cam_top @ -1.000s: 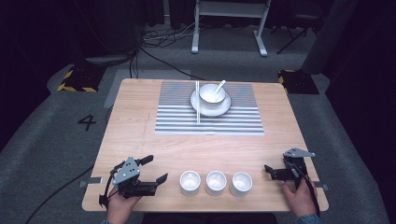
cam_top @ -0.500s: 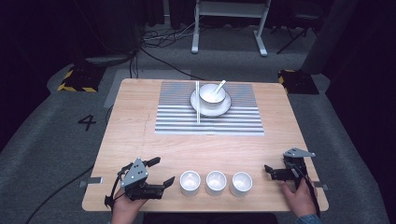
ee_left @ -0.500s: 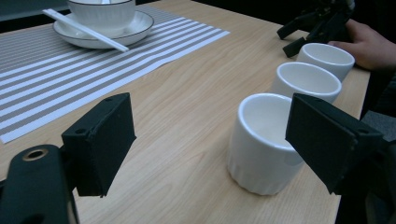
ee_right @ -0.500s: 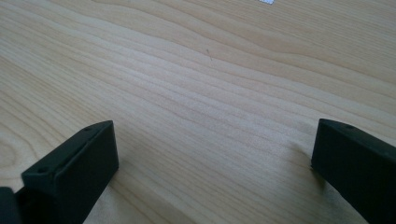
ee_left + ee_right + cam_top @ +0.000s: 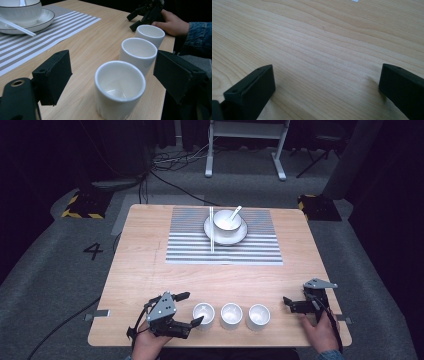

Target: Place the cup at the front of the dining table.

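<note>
Three small white cups stand in a row near the table's front edge: the left cup (image 5: 204, 313) (image 5: 120, 87), the middle cup (image 5: 231, 315) (image 5: 137, 52) and the right cup (image 5: 259, 316) (image 5: 150, 33). My left gripper (image 5: 191, 308) (image 5: 116, 75) is open. Its jaws have just been opening and now flank the left cup without touching it. My right gripper (image 5: 291, 304) (image 5: 324, 82) rests open on bare wood to the right of the row, with nothing between its jaws. It appears in the left gripper view as the far gripper (image 5: 145, 12).
A striped placemat (image 5: 222, 251) at the table's far middle carries a white plate (image 5: 240, 236) with a bowl (image 5: 226, 220) and a spoon (image 5: 235, 212). White chopsticks (image 5: 211, 227) lie beside the plate. The table's front edge (image 5: 220, 345) runs close behind both hands.
My left gripper has slid to the right along the front edge up to the left cup. The right gripper and the cups have stayed put.
</note>
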{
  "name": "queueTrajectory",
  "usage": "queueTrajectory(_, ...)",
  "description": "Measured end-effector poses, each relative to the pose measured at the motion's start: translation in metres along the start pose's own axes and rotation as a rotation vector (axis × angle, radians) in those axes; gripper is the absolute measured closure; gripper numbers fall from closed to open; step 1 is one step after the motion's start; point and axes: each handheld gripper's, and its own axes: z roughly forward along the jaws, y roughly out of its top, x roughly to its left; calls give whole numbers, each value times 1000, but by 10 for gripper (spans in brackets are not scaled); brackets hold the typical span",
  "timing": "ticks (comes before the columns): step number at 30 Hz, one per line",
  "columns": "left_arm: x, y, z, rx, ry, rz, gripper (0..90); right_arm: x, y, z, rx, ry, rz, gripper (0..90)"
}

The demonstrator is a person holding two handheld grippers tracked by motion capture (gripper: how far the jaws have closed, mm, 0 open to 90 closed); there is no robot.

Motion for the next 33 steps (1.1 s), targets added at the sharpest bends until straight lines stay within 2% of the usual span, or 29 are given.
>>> queueTrajectory(4, -2, 1, 8, -4, -24, -3, 148, 0, 0, 0, 0, 0, 0, 6)
queueTrajectory(9, -3, 0, 16, 7, -30, 2, 145, 0, 0, 0, -1, -1, -1, 6)
queueTrajectory(11, -4, -2, 24, 35, -10, 10, 141, 0, 0, 0, -1, -1, 0, 6)
queueTrajectory(18, -6, -9, 36, 86, -19, 23, 128, 0, 0, 0, -1, -1, -1, 6)
queueTrajectory(21, -5, -12, 39, 98, -26, 11, 129, 0, 0, 0, -1, -1, -1, 6)
queueTrajectory(22, -4, -16, 43, 118, -30, 5, 131, 0, 0, 0, -1, -1, -1, 6)
queueTrajectory(25, -1, -21, 46, 133, -53, -15, 139, 0, 0, 0, -1, -1, -1, 6)
queueTrajectory(28, 0, -25, 50, 147, -65, -18, 156, 0, 0, 0, -1, -1, -1, 6)
queueTrajectory(32, -1, -28, 54, 169, -57, -2, 201, 0, 0, 0, -1, -1, -1, 6)
queueTrajectory(33, -1, -29, 53, 170, -40, 8, 231, 0, 0, 0, -1, -1, 0, 6)
